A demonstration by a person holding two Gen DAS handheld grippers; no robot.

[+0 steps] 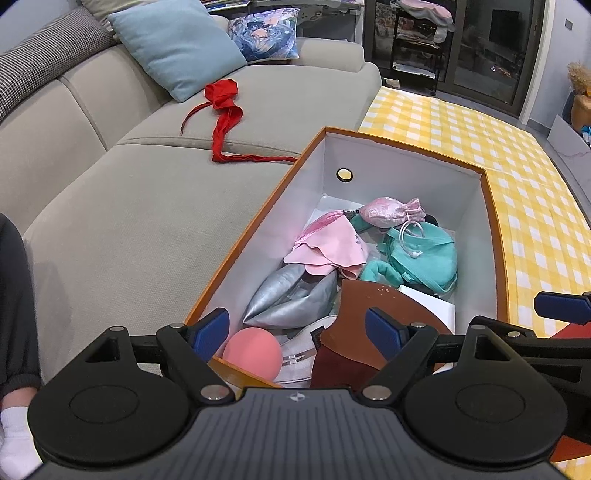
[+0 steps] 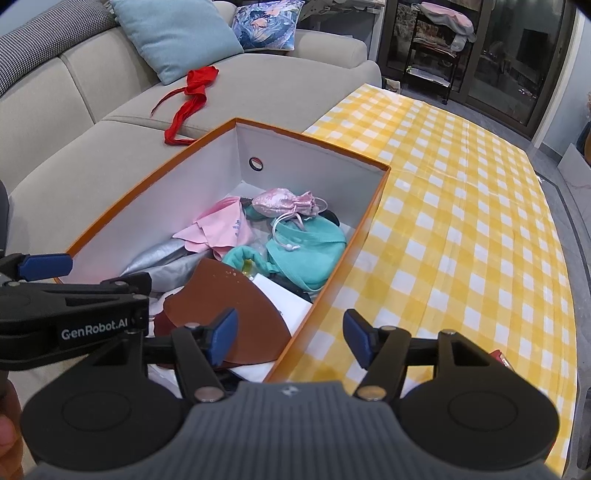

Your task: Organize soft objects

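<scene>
An orange box with white walls [image 1: 406, 177] [image 2: 314, 166] stands on the yellow checked table. In it lie a pink satin pouch [image 1: 388, 212] [image 2: 280, 201], a pink cloth [image 1: 332, 247] [image 2: 221, 229], a teal fabric piece [image 1: 424, 254] [image 2: 310, 254], a silver cloth [image 1: 288, 299] [image 2: 162, 262], a brown leather piece [image 1: 354, 343] [image 2: 229, 310] and a pink ball [image 1: 253, 352]. A red cloth [image 1: 225, 107] [image 2: 188, 96] lies on the sofa. My left gripper [image 1: 295, 334] is open and empty over the box's near end. My right gripper [image 2: 290, 338] is open and empty above the box's right rim.
The grey sofa [image 1: 129, 206] [image 2: 74, 147] runs along the left with a light blue cushion [image 1: 177, 44] [image 2: 173, 33] and a printed cushion [image 1: 266, 33]. The yellow checked tablecloth [image 1: 517, 177] [image 2: 461, 221] stretches right of the box. A dark shelf rack [image 2: 436, 48] stands at the back.
</scene>
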